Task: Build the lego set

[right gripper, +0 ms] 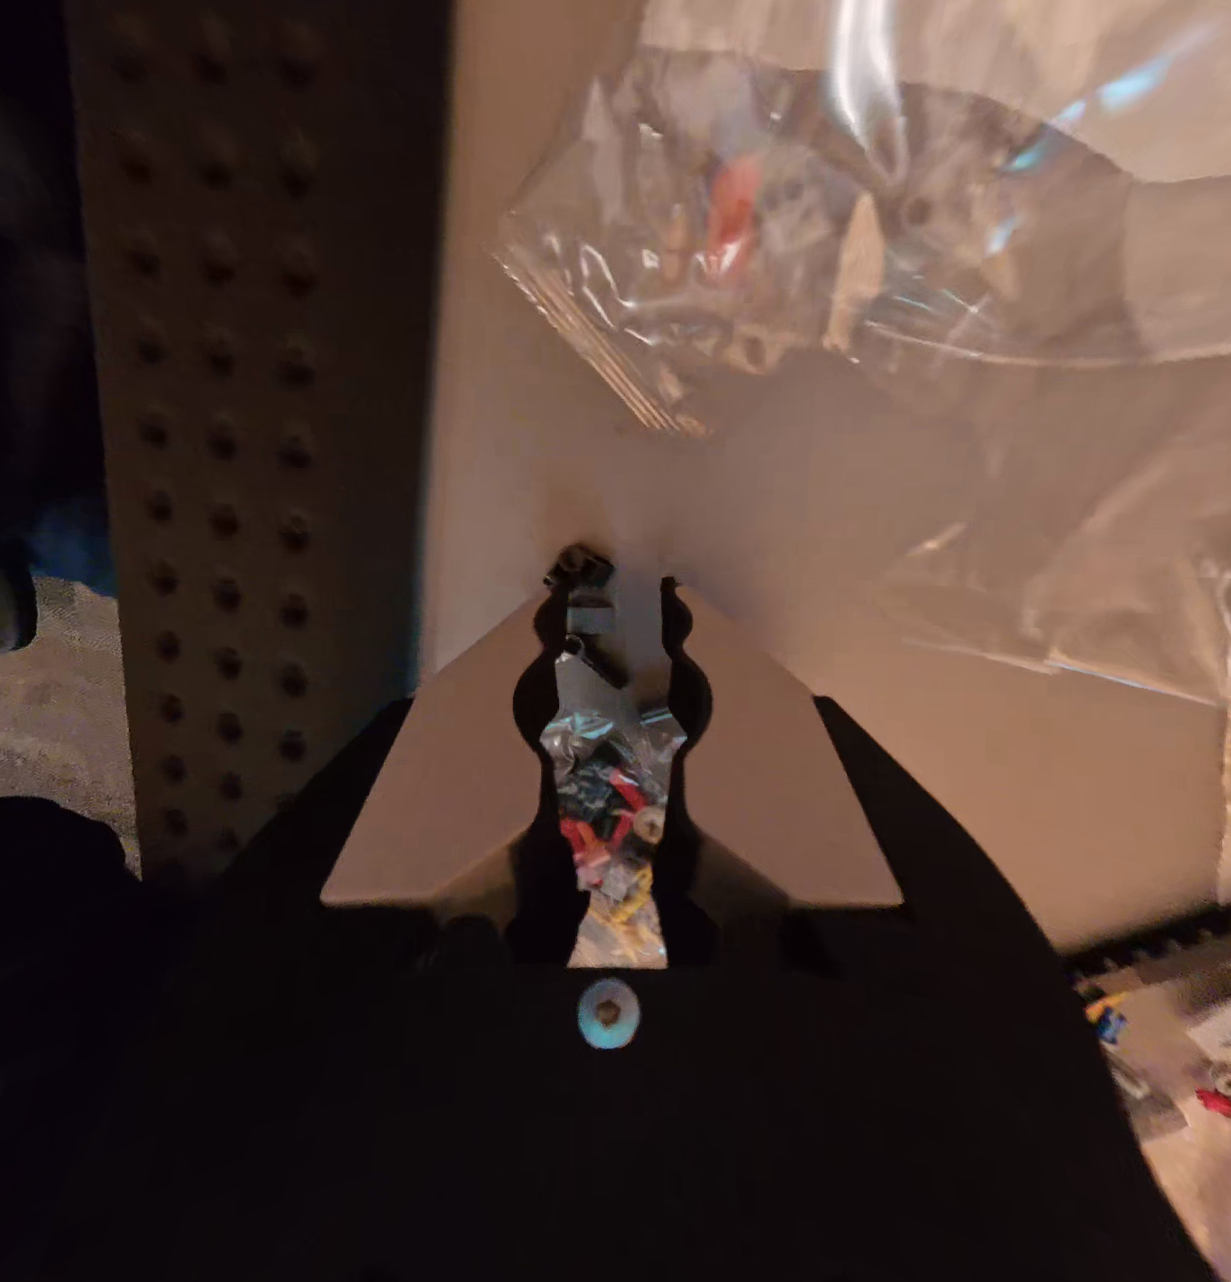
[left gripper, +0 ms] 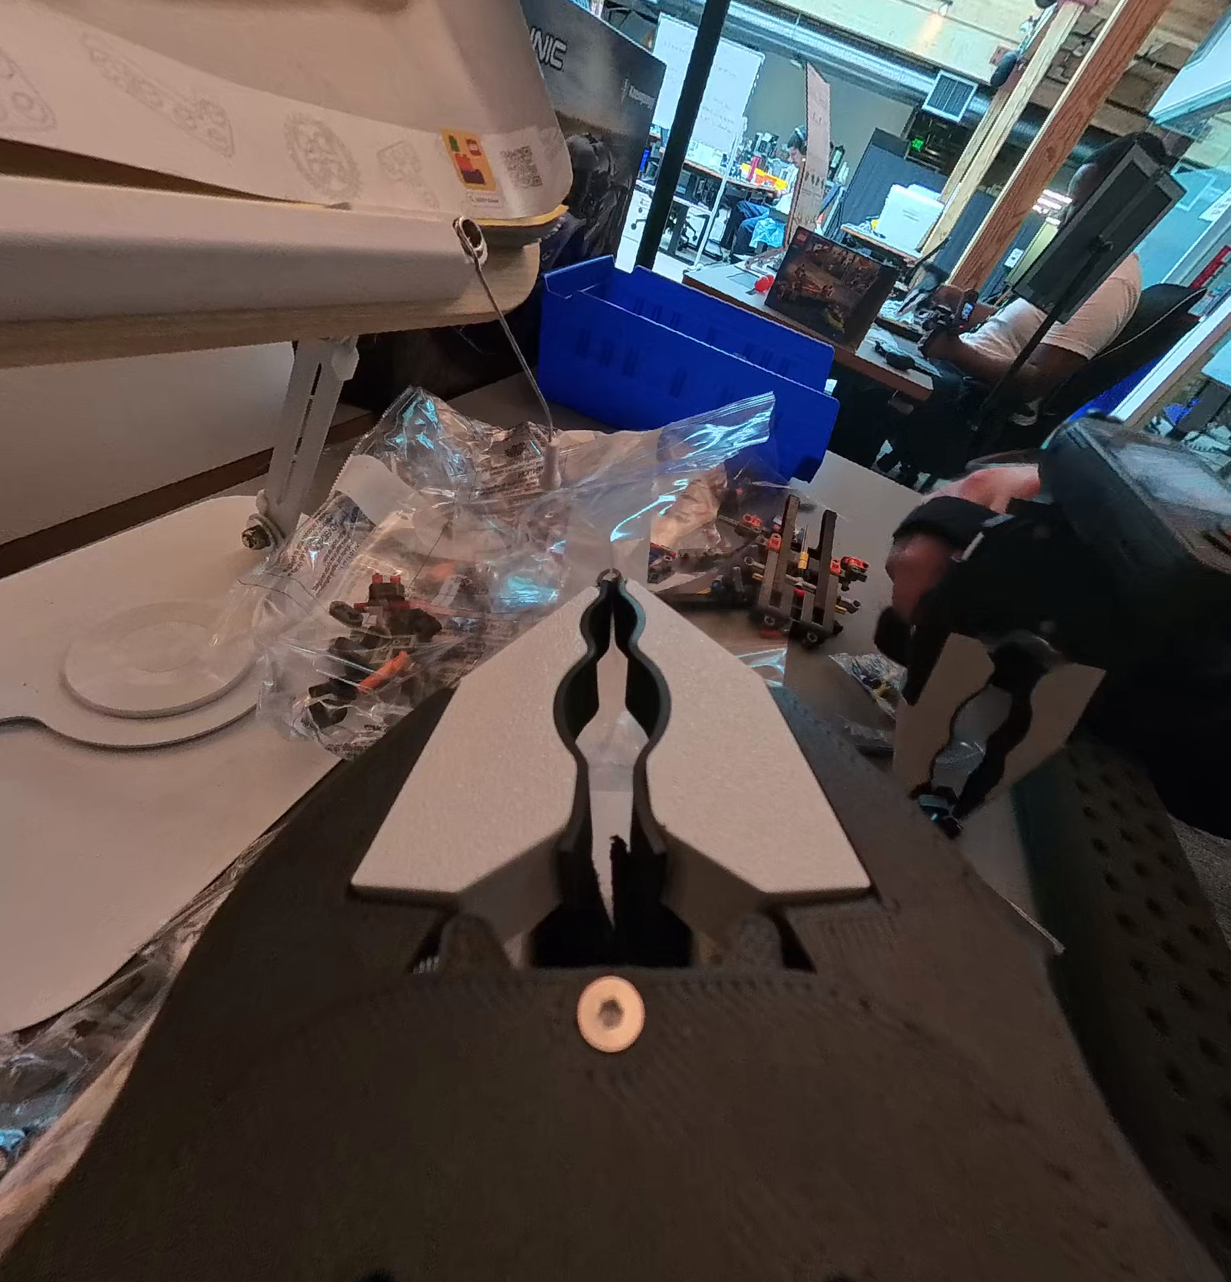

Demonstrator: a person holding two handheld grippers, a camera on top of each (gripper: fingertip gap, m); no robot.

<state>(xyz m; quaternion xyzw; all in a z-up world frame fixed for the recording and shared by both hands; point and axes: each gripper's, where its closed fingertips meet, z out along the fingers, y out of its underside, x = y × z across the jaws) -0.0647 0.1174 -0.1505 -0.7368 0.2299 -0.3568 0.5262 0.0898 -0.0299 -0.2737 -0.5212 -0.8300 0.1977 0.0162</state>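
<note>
My left gripper (left gripper: pixel 609 581) is shut, pinching the edge of a clear plastic bag (left gripper: pixel 460 527) that holds smaller packets of dark and orange Lego parts. The bag also shows lifted in the right wrist view (right gripper: pixel 807 229). My right gripper (right gripper: pixel 619 583) points down at the pale table top with its fingers a little apart. Small dark Lego pieces (right gripper: pixel 584 565) lie between them, against the left finger. A packet of small coloured parts (right gripper: pixel 612 798) lies under the fingers. The right gripper also shows in the left wrist view (left gripper: pixel 942 808), held by a gloved hand. A black partly built frame (left gripper: pixel 803 583) stands behind the bag.
A white stand (left gripper: pixel 300 444) holds the open instruction booklet (left gripper: pixel 251 104) at the left. A blue bin (left gripper: pixel 668 347) sits at the back. A dark perforated panel (right gripper: pixel 217 416) runs along the table edge. Loose parts (right gripper: pixel 1223 1089) lie at the lower right. A person sits at a far desk. Tip to tip, the grippers are about 25 cm apart.
</note>
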